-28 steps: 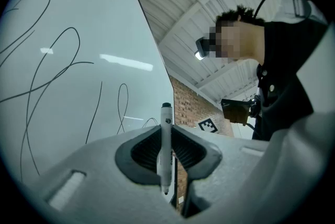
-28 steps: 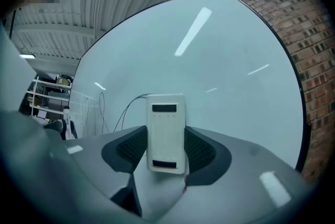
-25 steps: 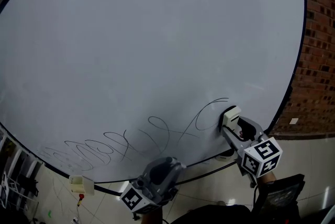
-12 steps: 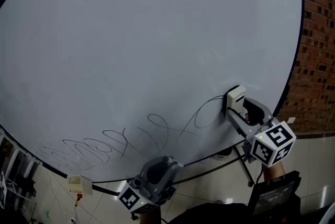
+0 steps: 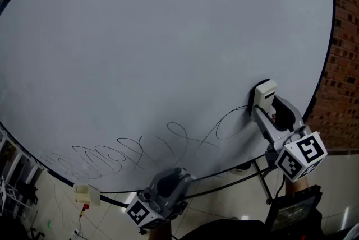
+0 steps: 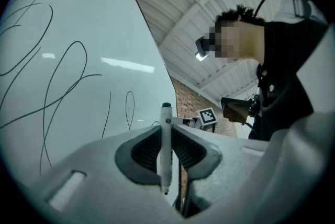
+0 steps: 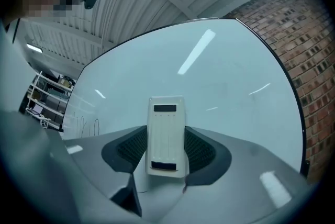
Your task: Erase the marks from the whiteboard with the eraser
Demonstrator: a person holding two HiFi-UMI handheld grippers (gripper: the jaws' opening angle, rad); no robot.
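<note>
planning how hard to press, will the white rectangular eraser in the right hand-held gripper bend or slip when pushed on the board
Probably stiff: the white rectangular plastic eraser shows straight edges while clamped in the right hand-held gripper. Likely light, given its slim shell. It may slide sideways, since the glossy white whiteboard looks slick.

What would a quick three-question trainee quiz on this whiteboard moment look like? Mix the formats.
1. True or false: the right tool is shut on the eraser.
2. What does the left tool hold? A) a marker B) a cloth C) nothing
3. Fill in: in the head view, the scribbled marks run along the whiteboard's ___ edge.

Key: 1 true; 2 A; 3 lower.
</note>
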